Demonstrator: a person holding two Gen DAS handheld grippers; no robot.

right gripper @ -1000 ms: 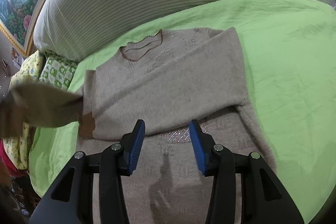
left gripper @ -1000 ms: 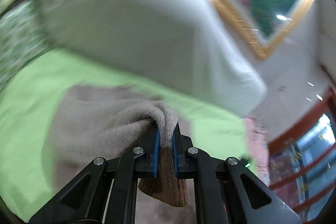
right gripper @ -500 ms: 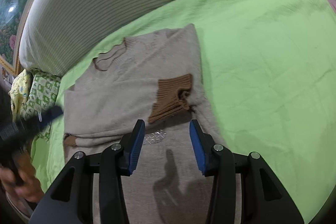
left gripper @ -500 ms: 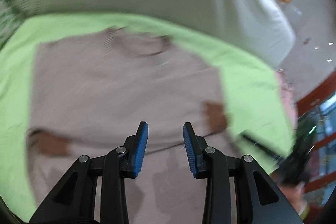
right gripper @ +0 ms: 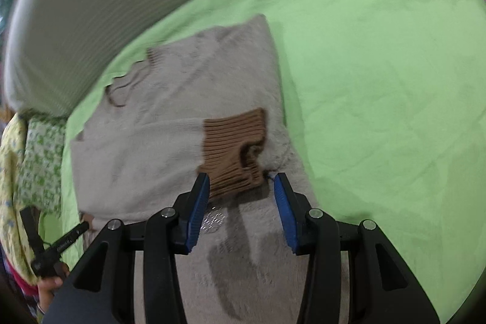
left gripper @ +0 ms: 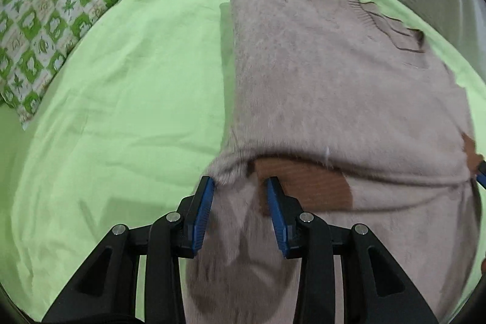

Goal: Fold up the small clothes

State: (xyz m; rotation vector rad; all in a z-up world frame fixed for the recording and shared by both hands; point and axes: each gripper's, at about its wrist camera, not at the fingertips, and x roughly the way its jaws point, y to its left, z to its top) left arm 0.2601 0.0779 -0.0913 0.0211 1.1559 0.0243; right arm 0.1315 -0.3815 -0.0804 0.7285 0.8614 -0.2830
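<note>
A beige knit sweater (left gripper: 334, 87) lies flat on the green bed sheet (left gripper: 136, 96), both sleeves folded across its chest. My left gripper (left gripper: 240, 187) is open and empty, low over the sweater's left edge beside a brown cuff (left gripper: 306, 187). In the right wrist view the sweater (right gripper: 170, 117) shows its other brown cuff (right gripper: 234, 148) at the right edge. My right gripper (right gripper: 241, 184) is open and empty, just in front of that cuff. The left gripper and the hand holding it (right gripper: 57, 248) show at the lower left there.
A green-and-white patterned pillow (left gripper: 57, 17) lies at the far left. A large striped pillow (right gripper: 106, 5) runs along the head of the bed. Bare green sheet (right gripper: 379, 81) spreads to the right of the sweater.
My left gripper let go of the sleeve, which now lies across the sweater, and it dropped to the sweater's left edge. My right gripper moved closer to the right cuff.
</note>
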